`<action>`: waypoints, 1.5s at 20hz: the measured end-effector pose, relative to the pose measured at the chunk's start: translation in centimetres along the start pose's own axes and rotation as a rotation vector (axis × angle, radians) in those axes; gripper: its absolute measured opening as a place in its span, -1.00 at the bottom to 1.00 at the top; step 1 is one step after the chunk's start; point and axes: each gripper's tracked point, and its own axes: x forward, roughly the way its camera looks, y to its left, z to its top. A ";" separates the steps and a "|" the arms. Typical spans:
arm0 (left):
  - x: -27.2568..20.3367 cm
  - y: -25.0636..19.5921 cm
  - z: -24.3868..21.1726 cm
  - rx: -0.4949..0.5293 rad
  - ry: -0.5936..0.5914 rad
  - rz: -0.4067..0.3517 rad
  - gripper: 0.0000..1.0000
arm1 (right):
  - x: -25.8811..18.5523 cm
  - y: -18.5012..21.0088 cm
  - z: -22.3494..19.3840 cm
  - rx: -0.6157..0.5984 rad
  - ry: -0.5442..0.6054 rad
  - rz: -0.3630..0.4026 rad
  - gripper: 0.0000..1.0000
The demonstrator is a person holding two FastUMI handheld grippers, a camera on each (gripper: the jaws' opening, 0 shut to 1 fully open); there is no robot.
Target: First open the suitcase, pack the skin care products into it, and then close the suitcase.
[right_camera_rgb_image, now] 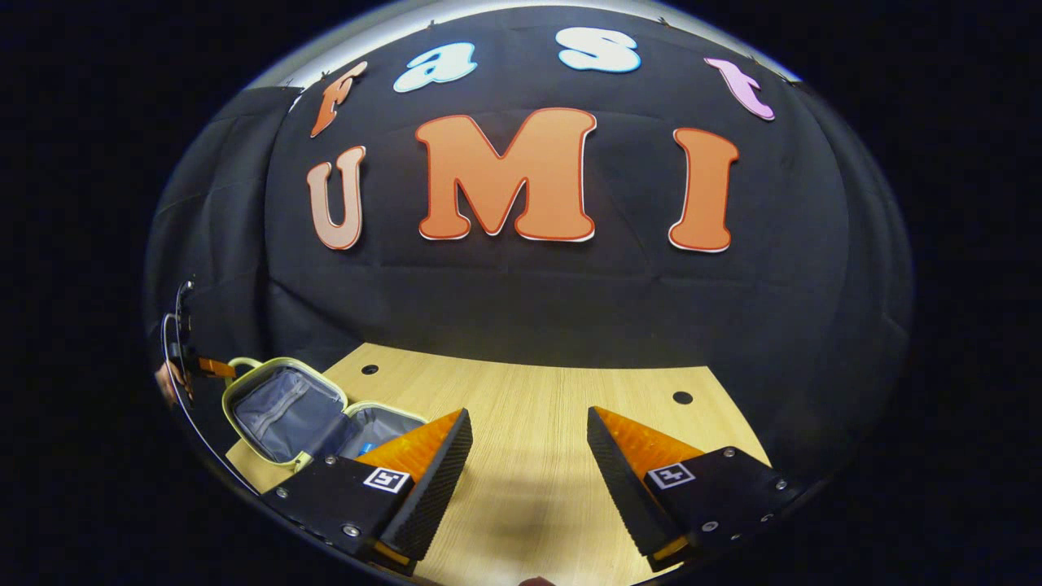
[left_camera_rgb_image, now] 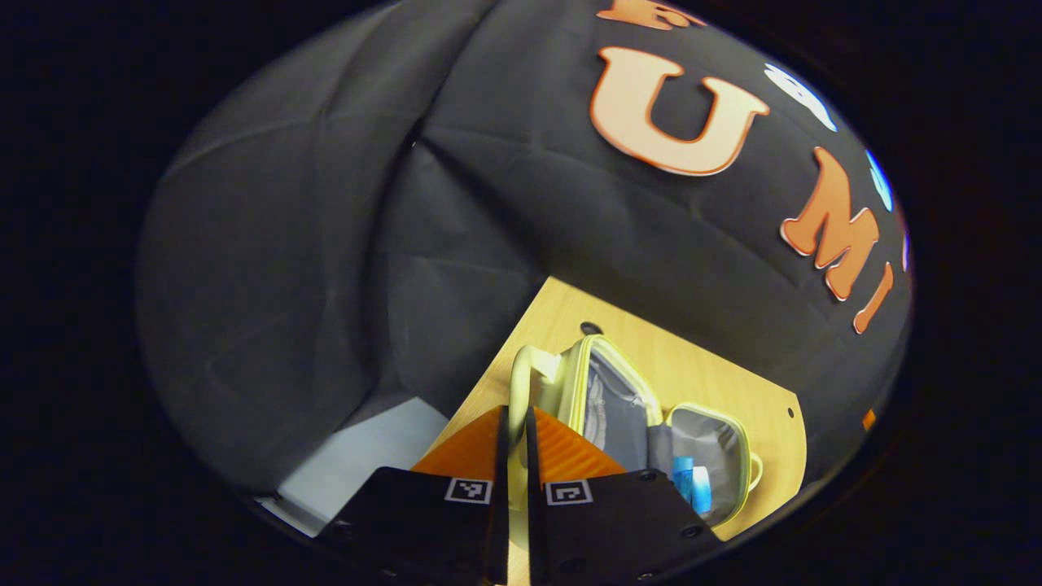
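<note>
Wooden table (right_camera_rgb_image: 529, 423) against the booth's black wall. Suitcase (right_camera_rgb_image: 285, 411) open at far left, lid raised, a blue skin care product (left_camera_rgb_image: 692, 480) lying in its base. Left gripper (left_camera_rgb_image: 514, 456) pinching the suitcase's pale handle (left_camera_rgb_image: 521, 374). Right gripper (right_camera_rgb_image: 527, 456) spread wide, held low over bare tabletop.

A light wooden table (right_camera_rgb_image: 529, 415) with small dark holes near its far edge carries an open pale-yellow suitcase (right_camera_rgb_image: 285, 411) with grey lining at its left end, with what looks like a blue-and-white skin care bottle (left_camera_rgb_image: 692, 480) inside.
</note>
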 end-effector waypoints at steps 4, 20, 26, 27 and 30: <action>-3.0 -6.3 2.9 0.066 -0.078 -0.071 -0.82 | 0.1 -0.1 -0.4 0.004 0.004 0.035 0.82; -8.9 -27.0 -0.1 0.257 -0.166 -0.240 -0.79 | -1.9 -5.5 -1.8 0.065 -0.017 0.083 0.83; -8.6 -33.5 -4.1 0.330 -0.140 -0.287 -0.79 | -2.4 -7.3 -2.5 0.073 -0.015 0.090 0.82; -8.4 -34.6 -4.7 0.343 -0.132 -0.300 -0.79 | -2.5 -7.6 -2.7 0.069 -0.013 0.089 0.82; -8.2 -37.1 -7.2 0.325 -0.100 -0.338 -0.79 | -2.6 -8.5 -3.3 0.071 0.000 0.090 0.82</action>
